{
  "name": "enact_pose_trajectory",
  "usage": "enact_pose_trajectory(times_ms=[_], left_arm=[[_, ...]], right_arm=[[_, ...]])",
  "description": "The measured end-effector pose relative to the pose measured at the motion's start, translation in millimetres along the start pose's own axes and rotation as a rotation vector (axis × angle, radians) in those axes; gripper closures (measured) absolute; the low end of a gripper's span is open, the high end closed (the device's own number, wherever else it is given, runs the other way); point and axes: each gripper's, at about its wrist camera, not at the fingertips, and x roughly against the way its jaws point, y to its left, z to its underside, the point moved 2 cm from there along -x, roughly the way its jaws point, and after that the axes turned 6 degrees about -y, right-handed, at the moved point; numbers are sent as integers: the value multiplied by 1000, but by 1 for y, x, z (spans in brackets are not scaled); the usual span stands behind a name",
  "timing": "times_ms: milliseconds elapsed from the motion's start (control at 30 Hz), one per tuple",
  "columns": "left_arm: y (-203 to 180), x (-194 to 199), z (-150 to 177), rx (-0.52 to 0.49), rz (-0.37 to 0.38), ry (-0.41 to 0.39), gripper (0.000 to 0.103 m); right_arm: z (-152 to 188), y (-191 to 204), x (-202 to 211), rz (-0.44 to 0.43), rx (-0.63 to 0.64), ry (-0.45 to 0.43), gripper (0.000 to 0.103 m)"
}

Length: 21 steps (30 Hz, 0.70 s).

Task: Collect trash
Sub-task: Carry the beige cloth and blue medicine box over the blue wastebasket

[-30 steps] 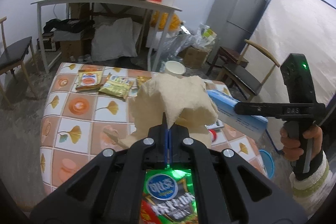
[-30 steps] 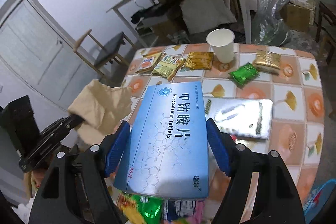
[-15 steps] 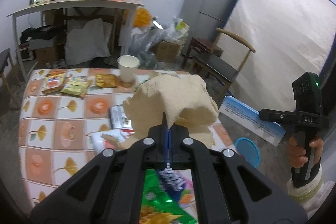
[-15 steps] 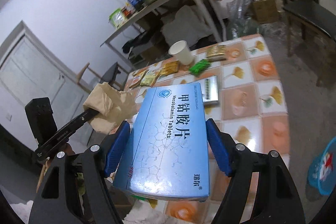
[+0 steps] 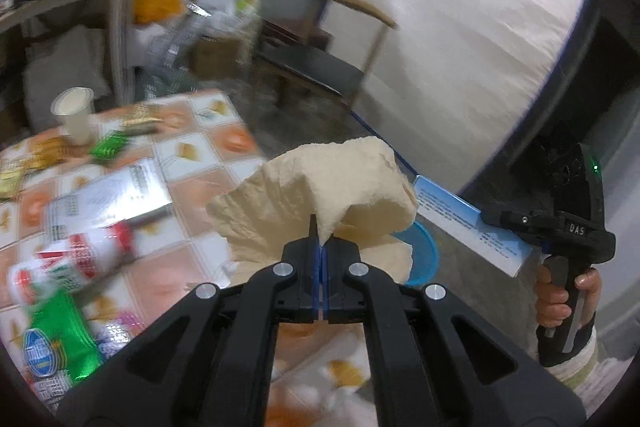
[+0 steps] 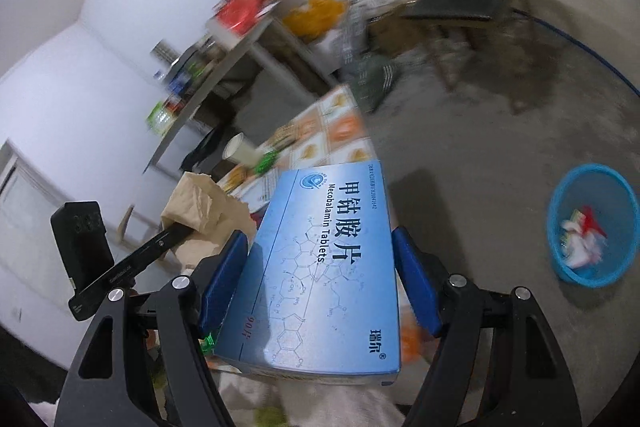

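Observation:
My left gripper (image 5: 320, 247) is shut on a crumpled beige paper napkin (image 5: 320, 195), which hangs past the right edge of the tiled table (image 5: 208, 195). My right gripper (image 6: 320, 267) is shut on a blue tablet box (image 6: 324, 267), its blue pads pressed on both long sides. The same box (image 5: 468, 223) shows at the right of the left wrist view, held by a hand (image 5: 560, 299). A blue bin (image 6: 592, 227) with some trash in it stands on the floor at the right. Its rim (image 5: 424, 255) peeks out behind the napkin.
On the table lie a silver box (image 5: 108, 195), a red and white can (image 5: 72, 263), green packets (image 5: 60, 339) and a paper cup (image 5: 76, 115). A wooden chair (image 5: 320, 59) and a large mattress (image 5: 460, 39) stand beyond. A cluttered desk (image 6: 224, 63) sits against the wall.
Both grippers have swung right, off the table and out over the floor, each keeping its load. The blue bin has come into the right wrist view.

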Motion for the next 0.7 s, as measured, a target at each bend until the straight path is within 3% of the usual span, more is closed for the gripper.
enact_pose_trajectory(times_ms=[267, 467, 700], left_arm=[[-112, -117, 11, -95, 181, 191, 103], [-174, -206, 35, -80, 294, 358, 103], [-215, -307, 67, -40, 309, 503, 103]], right_arm=[[13, -119, 57, 169, -227, -101, 31], [32, -207, 93, 243, -411, -164, 31], [28, -278, 88, 298, -533, -190, 31]])
